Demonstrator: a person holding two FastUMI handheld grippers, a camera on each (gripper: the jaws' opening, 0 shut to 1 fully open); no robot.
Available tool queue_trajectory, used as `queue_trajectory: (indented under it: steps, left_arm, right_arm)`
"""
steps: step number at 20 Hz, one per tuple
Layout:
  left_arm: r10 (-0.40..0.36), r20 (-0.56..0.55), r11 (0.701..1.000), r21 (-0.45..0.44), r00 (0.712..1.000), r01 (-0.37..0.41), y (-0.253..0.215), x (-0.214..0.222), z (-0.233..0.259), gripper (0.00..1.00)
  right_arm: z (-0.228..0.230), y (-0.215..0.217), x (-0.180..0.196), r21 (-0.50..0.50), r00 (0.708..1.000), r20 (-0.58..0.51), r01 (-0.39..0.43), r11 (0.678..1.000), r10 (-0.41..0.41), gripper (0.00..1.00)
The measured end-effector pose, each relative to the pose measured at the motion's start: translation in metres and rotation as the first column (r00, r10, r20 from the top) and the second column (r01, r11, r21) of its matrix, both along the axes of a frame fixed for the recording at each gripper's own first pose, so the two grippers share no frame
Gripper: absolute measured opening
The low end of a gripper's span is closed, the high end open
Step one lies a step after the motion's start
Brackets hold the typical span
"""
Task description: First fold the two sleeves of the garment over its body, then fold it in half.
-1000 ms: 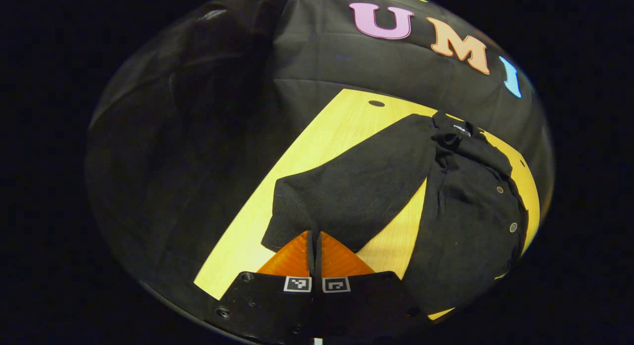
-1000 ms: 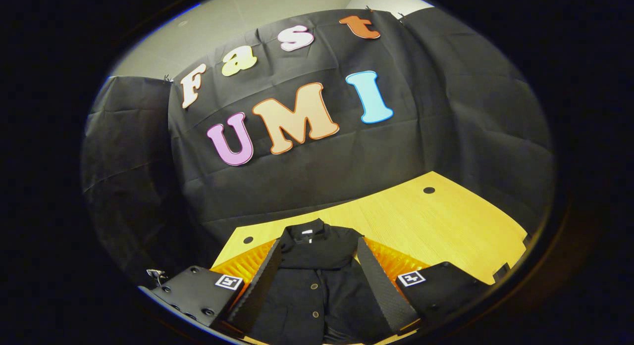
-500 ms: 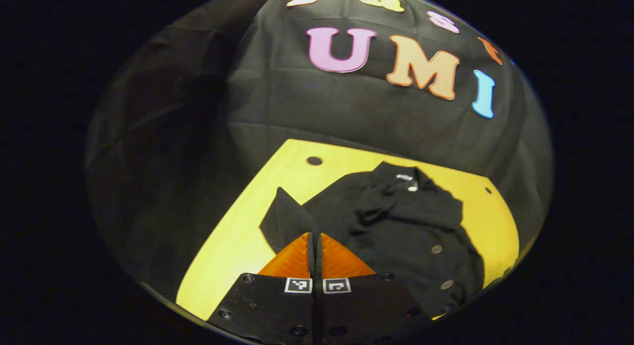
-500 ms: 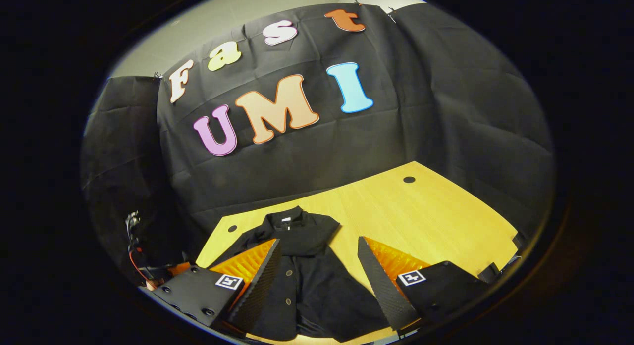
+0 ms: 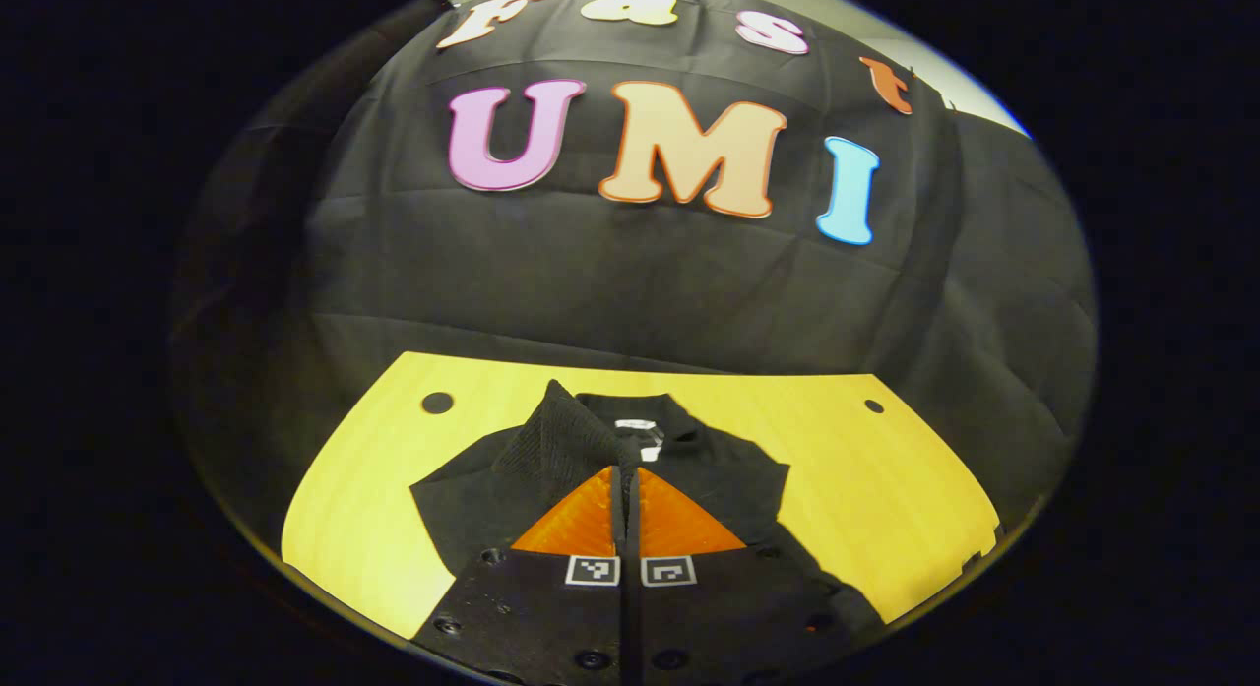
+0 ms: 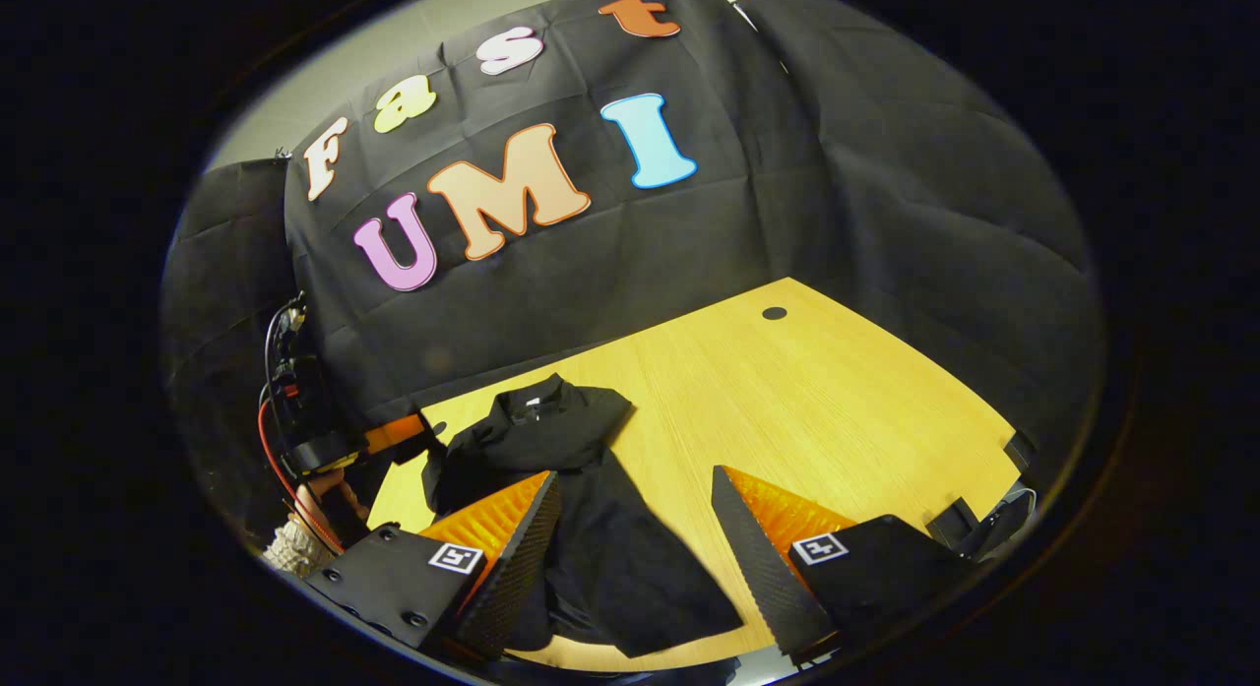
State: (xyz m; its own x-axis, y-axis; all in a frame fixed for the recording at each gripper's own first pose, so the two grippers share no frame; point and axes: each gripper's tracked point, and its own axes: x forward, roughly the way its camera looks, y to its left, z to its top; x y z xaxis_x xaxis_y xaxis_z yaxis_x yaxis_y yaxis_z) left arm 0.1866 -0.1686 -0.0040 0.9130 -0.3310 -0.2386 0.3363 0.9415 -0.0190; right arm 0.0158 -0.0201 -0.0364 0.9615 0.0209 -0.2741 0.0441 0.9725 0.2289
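Carrying: left gripper (image 5: 624,474), jaws pinched on sleeve (image 5: 556,440), has swung it over the garment (image 6: 581,509) body at desk (image 6: 837,410) six o'clock; right gripper (image 6: 635,538) jaws wide; first sleeve fold nearly landed.

Black matte gripper body (image 5: 630,607) with round screws and two small square black-and-white markers; red cable (image 6: 281,460) trailing.
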Motion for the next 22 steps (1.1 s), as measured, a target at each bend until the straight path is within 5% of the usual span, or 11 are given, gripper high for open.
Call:
queue_trajectory:
  steps: [9, 22]
  left_arm:
    - [-0.127, 0.003, 0.990, 0.065, 0.992, 0.126, -0.105, 0.031, -0.013, 0.00]
    - [-0.168, -0.095, 0.967, 0.176, 0.981, 0.182, -0.173, 0.050, -0.103, 0.00]
  right_arm:
    - [-0.031, -0.024, 0.001, 0.012, 0.997, -0.074, 0.011, 1.000, -0.010, 0.98]
    - [-0.082, -0.032, 0.014, -0.001, 0.986, -0.166, -0.032, 0.999, 0.032, 0.98]
